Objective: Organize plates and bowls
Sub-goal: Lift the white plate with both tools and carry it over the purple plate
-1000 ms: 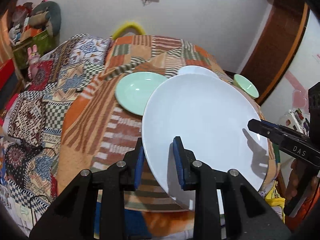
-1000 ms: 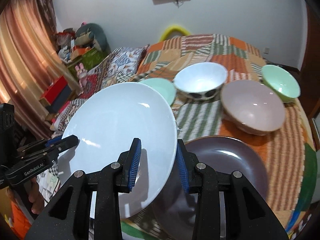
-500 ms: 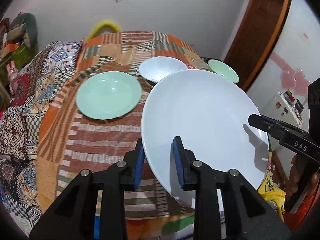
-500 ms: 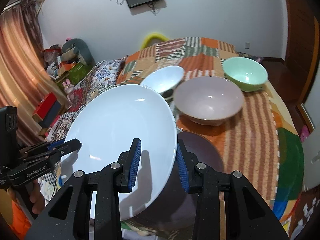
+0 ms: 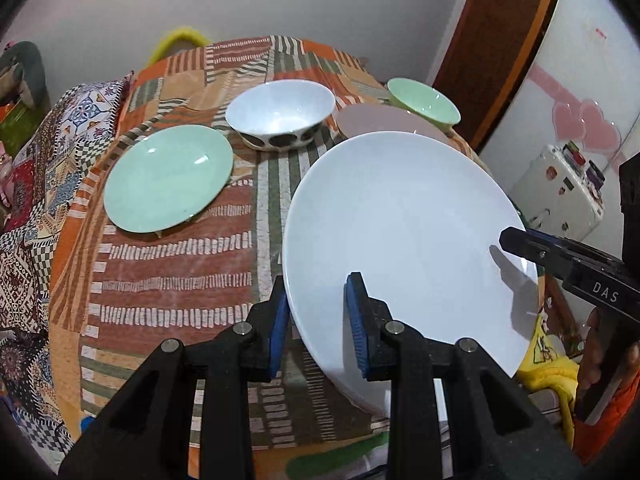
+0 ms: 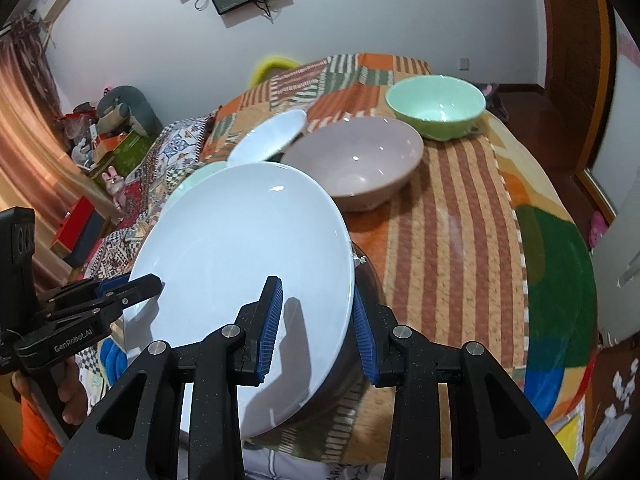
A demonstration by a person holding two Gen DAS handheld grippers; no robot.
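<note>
I have both the left gripper (image 5: 316, 316) and right gripper (image 6: 316, 316) nipped narrowly on the white plate (image 5: 400, 232), aloft above the dark plate (image 6: 360, 344); bowls unsorted.

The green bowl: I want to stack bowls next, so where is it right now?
In the right wrist view the green bowl sits at the far right of the table, just behind the pinkish bowl.
</note>
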